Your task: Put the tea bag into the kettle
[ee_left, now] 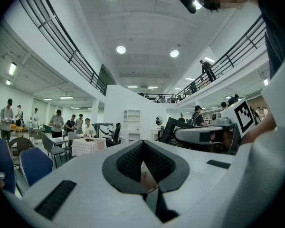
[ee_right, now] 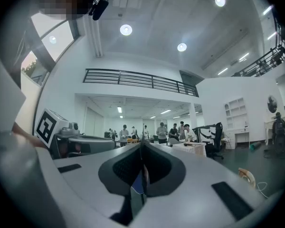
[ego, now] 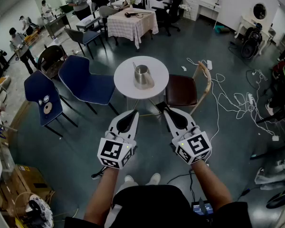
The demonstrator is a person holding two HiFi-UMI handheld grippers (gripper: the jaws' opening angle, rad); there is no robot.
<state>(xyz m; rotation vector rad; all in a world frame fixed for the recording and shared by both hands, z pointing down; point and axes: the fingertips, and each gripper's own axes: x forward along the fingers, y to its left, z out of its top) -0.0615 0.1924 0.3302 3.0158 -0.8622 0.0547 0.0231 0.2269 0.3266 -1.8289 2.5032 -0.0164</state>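
Note:
A small metal kettle (ego: 142,76) stands in the middle of a round white table (ego: 126,82) ahead of me. I cannot make out a tea bag anywhere. My left gripper (ego: 135,112) and right gripper (ego: 161,109) hover side by side over the floor, short of the table's near edge, tips pointing toward it. Both have their jaws pressed together with nothing between them. The left gripper view shows its shut jaws (ee_left: 142,142) against the hall and ceiling, and the right gripper view likewise (ee_right: 141,145); neither shows the kettle.
A brown chair (ego: 183,90) stands at the table's right and two blue chairs (ego: 85,82) (ego: 42,96) at its left. White cables (ego: 228,99) trail over the floor on the right. A checkered table (ego: 132,25) and several people are farther back.

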